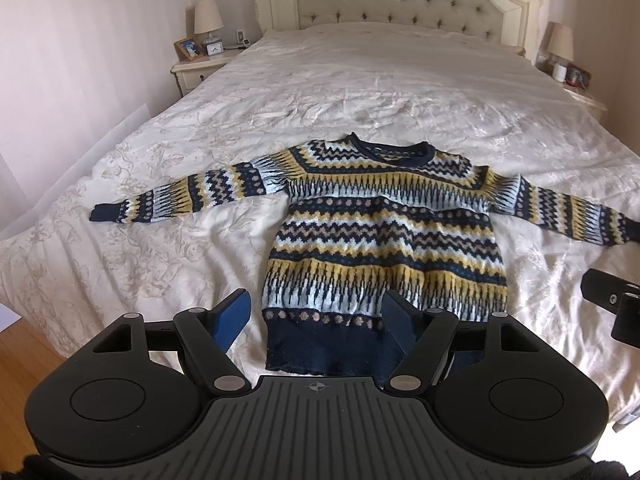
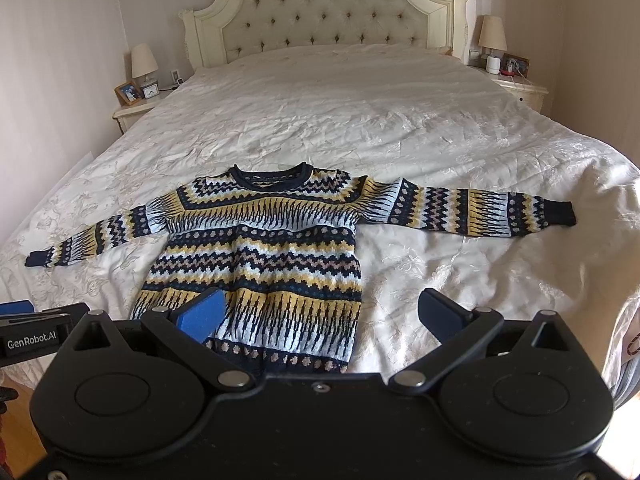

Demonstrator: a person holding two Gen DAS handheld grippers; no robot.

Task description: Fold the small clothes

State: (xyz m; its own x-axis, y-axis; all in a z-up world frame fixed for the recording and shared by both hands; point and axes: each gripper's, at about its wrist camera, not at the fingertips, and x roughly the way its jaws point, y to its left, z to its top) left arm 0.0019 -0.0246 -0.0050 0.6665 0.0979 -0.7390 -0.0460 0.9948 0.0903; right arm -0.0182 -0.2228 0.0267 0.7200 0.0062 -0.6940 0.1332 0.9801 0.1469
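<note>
Fingers: you are holding both the left gripper (image 1: 316, 314) and right gripper (image 2: 320, 312) open, gripping nothing.
Sweater (image 1: 384, 232): lying spread flat on the bed (image 1: 320, 92), sleeves out, ready for folding.

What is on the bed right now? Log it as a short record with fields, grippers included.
garment: patterned knit sweater, navy, yellow and pale blue bands
layout: flat, front up, both sleeves spread outward, collar toward the headboard
fold state: not yet folded
surface: bed with white bedspread
left gripper: open, above the navy hem, holding nothing
right gripper: open, over the sweater's lower right edge, holding nothing
surroundings: a lamp on each bedside table
</note>
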